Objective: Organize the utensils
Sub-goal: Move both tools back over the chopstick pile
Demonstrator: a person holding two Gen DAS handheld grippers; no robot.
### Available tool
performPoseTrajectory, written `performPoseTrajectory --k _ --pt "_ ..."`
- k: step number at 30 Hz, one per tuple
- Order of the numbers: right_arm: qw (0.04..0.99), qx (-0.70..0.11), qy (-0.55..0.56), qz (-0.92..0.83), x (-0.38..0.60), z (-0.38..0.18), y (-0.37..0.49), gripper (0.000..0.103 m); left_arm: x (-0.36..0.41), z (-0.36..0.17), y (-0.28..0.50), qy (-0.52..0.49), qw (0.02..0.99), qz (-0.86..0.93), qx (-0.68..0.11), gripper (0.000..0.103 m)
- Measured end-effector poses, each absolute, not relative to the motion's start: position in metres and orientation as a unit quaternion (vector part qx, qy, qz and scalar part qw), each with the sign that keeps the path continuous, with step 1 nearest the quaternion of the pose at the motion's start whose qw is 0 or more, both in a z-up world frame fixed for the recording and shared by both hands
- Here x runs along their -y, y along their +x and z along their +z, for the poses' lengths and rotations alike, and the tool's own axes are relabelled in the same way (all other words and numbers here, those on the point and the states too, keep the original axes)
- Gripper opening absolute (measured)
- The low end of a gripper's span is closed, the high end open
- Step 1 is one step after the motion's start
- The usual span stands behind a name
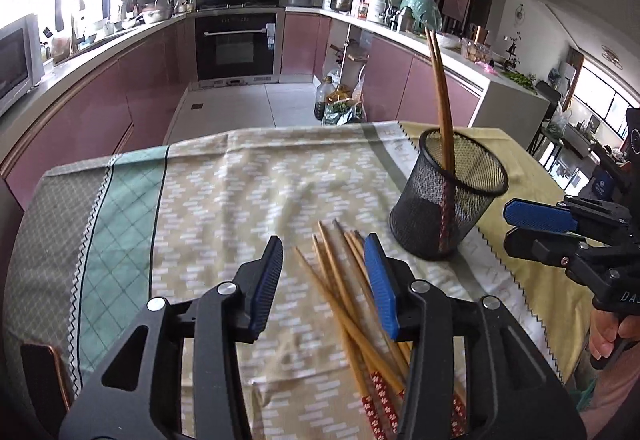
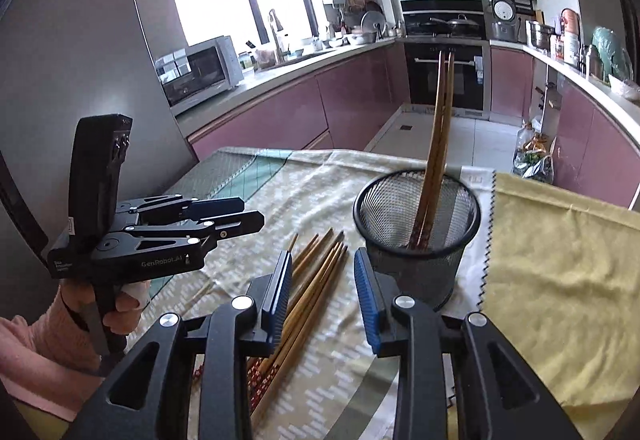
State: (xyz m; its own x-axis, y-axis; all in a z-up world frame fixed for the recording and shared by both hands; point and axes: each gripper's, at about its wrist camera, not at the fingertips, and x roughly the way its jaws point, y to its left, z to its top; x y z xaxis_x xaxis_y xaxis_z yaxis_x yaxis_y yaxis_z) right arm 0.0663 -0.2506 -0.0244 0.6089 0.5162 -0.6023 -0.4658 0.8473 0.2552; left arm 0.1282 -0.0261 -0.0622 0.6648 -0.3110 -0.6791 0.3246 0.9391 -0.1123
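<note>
Black fingers with blue pads fill the bottom of both views — the left gripper stands parted with nothing pressed between its pads, its right finger over the loose chopsticks lying on the patterned cloth at lower centre. Likewise the right gripper is parted and empty above the same chopsticks, which pass behind its left finger. Right of the pile stands a black mesh cup — two chopsticks lean upright in it.
</note>
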Motion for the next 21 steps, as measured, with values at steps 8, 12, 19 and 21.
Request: performPoseTrajectory --k 8,12,19,21 --pt "0.87 -0.415 0.034 0.264 0.232 -0.073 0.067 0.03 0.026 -0.111 0.114 0.005 0.885 -0.187 -0.427 0.042" --pt "0.868 -0.424 0.028 0.257 0.229 -0.082 0.064 0.03 0.033 -0.117 0.111 0.008 0.879 -0.196 -0.434 0.042" --pt "0.865 -0.43 0.023 0.258 0.22 -0.09 0.06 0.03 0.042 -0.12 0.115 0.011 0.872 -0.201 -0.446 0.041" --pt "0.865 -0.431 0.018 0.257 0.219 -0.09 0.058 0.03 0.041 -0.121 0.116 0.005 0.87 -0.204 -0.449 0.041"
